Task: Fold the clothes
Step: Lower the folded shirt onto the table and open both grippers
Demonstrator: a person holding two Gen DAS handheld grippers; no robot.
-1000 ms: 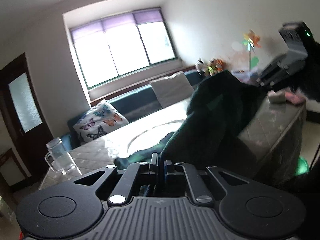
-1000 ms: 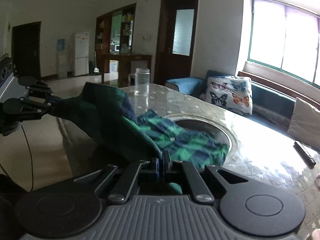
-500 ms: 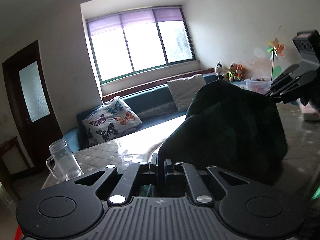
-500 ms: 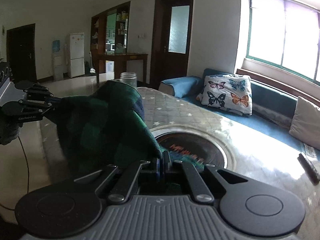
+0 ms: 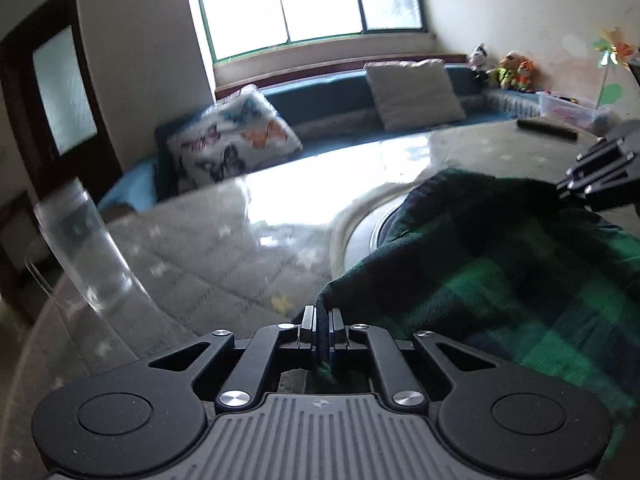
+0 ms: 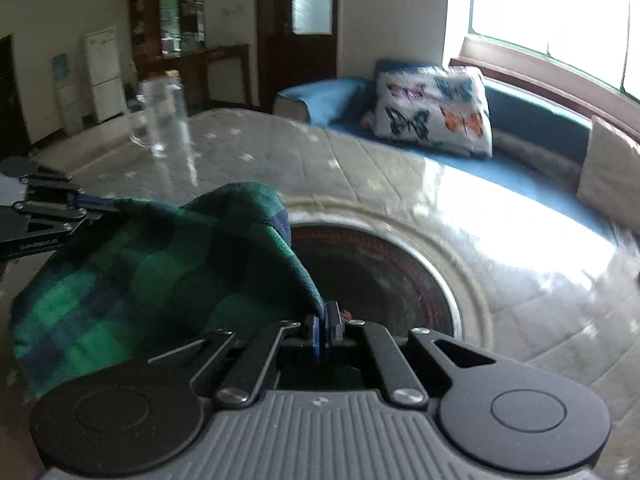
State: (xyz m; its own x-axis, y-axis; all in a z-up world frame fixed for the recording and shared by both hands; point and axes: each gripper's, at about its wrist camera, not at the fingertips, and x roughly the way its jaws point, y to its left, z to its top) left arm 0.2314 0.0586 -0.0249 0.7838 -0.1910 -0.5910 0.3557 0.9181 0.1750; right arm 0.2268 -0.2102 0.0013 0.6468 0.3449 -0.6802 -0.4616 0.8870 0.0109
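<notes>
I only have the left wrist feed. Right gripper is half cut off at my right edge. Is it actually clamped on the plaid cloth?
Observer: Yes. In the right wrist view the right gripper has its jaws closed on an edge of the green and navy plaid cloth.
Operator: What's under the cloth on that side?
Observer: A dark round recess with a metal rim set into the table; the cloth's edge hangs over its left part.
Operator: Anything behind me I can't see?
Observer: A white fridge by the far wall, beyond the clear glass jar.
</notes>
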